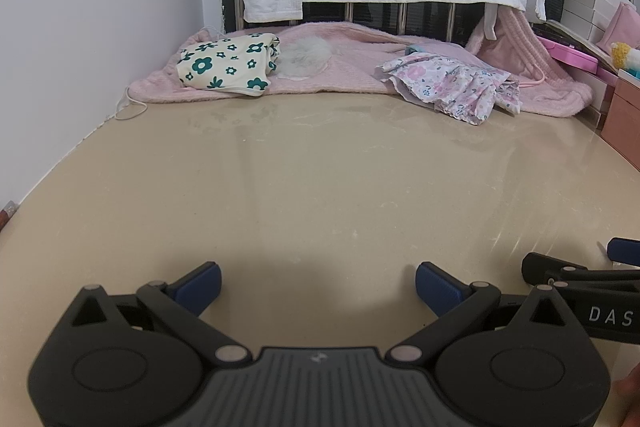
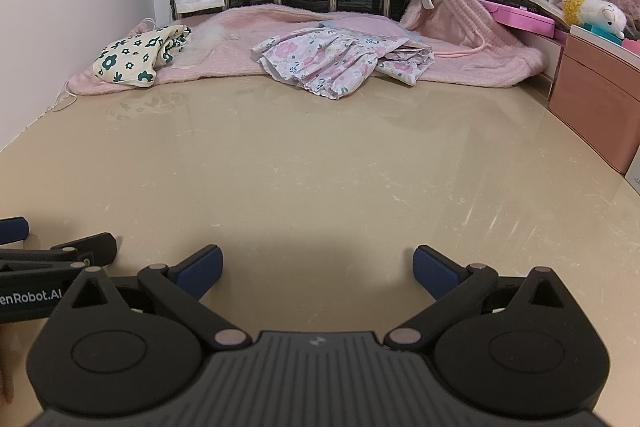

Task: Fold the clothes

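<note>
left gripper (image 1: 318, 285) and right gripper (image 2: 318, 269) hovering side by side, fingers spread wide, gripping nothing, likely readying a reach | crumpled floral dress (image 2: 340, 61) lying on the fuzzy pink blanket (image 2: 480, 55), overhanging the glossy beige surface (image 2: 320, 167) | green-flowered cloth (image 2: 140, 57) sitting bunched left of the dress

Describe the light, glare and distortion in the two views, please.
Left wrist view: the table bows from fisheye distortion; the glossy top faintly mirrors the green-flowered cloth; a soft shadow lies between the left gripper fingers. Right wrist view: streaky glare on the table's right side; a similar shadow by the right gripper; the pink floral garment is sharp.
</note>
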